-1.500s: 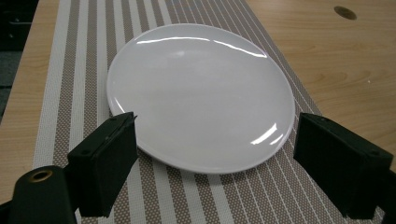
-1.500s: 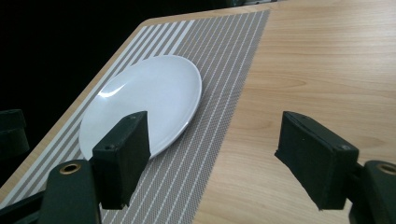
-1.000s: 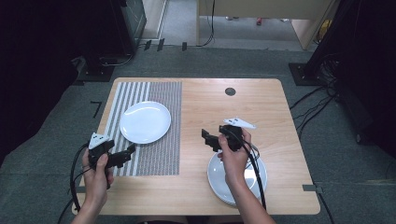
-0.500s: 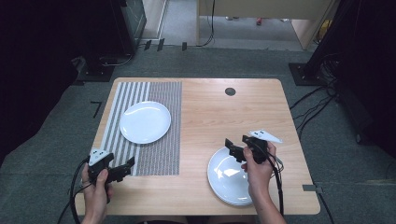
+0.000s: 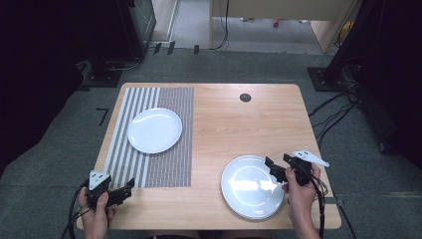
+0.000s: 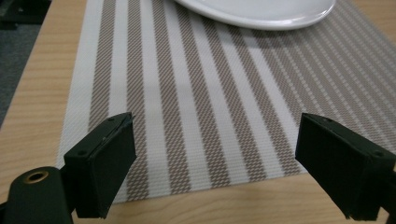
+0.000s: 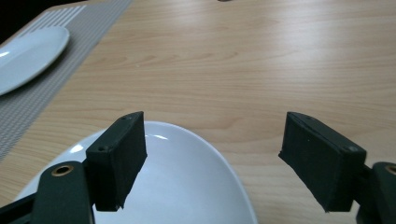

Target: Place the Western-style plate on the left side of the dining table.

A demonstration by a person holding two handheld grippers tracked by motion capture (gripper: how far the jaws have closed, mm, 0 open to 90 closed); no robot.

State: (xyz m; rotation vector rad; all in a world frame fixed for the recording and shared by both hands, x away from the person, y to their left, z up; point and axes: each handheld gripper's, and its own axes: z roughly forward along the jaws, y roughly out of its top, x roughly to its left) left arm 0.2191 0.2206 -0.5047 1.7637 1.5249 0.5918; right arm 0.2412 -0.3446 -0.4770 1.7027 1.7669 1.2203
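Observation:
A white plate (image 5: 155, 130) lies on the striped placemat (image 5: 149, 164) at the table's left. A stack of white plates (image 5: 252, 186) rests on the bare wood at the front right. My left gripper (image 5: 130, 184) is open near the front left corner, just off the placemat's front edge (image 6: 196, 140), with the far plate (image 6: 257, 11) ahead of it. My right gripper (image 5: 271, 167) is open at the stack's right rim; its jaws stand wide over the top plate (image 7: 187, 186) with nothing between them.
The wooden table (image 5: 239, 124) has a small dark round hole (image 5: 245, 97) near its back edge. Cables trail from both grippers over the front edge. Dark equipment and cables stand on the grey floor around the table.
My right gripper has moved back toward the front right, off the plate stack's top to its right rim. My left gripper has drawn back toward the front left corner.

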